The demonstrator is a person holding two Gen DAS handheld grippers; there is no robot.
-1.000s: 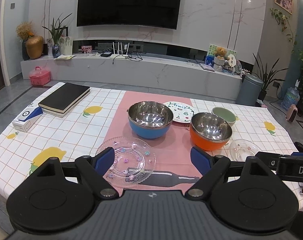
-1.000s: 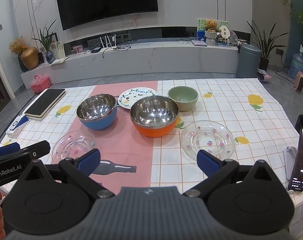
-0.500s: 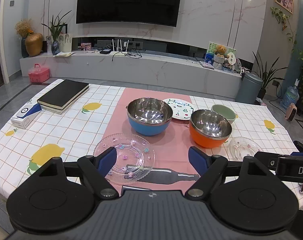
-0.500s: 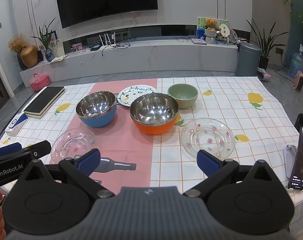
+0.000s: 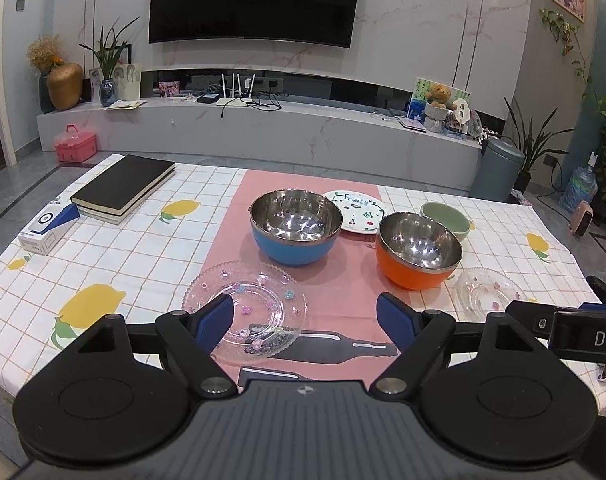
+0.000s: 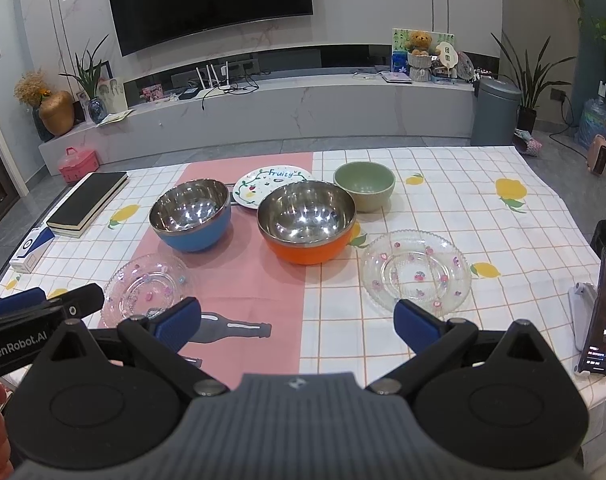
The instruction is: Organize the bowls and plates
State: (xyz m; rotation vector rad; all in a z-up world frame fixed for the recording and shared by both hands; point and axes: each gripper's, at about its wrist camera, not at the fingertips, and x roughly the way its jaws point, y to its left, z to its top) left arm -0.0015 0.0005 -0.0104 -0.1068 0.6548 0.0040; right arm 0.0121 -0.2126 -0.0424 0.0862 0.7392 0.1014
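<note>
Both the left gripper [image 5: 305, 318] and right gripper [image 6: 297, 326] hover wide open and empty above the near table edge, with the blue steel-lined bowl [image 5: 295, 227], orange steel-lined bowl [image 6: 308, 222] and two clear glass flowered plates [image 6: 416, 271] ahead

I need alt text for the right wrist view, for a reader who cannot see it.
An open right gripper with blue pads hovers above a lemon-print checked tablecloth, holding nothing. Ahead sit a blue steel-lined bowl, an orange steel-lined bowl, a green ceramic bowl, a white "Fruity" plate and two clear glass plates.
</note>
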